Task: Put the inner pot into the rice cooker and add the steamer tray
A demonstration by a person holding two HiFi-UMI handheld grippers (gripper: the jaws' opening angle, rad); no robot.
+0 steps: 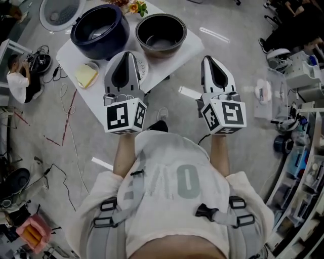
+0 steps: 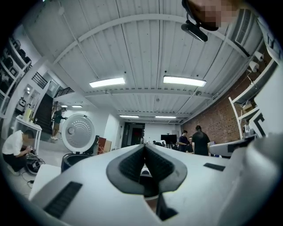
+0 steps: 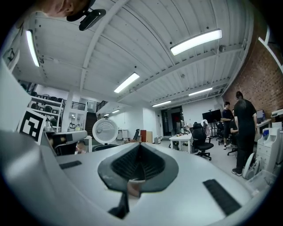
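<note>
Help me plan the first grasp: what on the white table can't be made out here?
- White round steamer tray: head view, largely covered by the left gripper.
- Dark blue rice cooker's round white lid: cut off by the head view's top edge.
- Yellow block on the clear dish: head view, too small to identify.
- Brown metal inner pot: not made out in either gripper view; gripper bodies fill the foreground.

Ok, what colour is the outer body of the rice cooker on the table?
Dark navy blue. The rice cooker shows best in the head view, seen from above.
</note>
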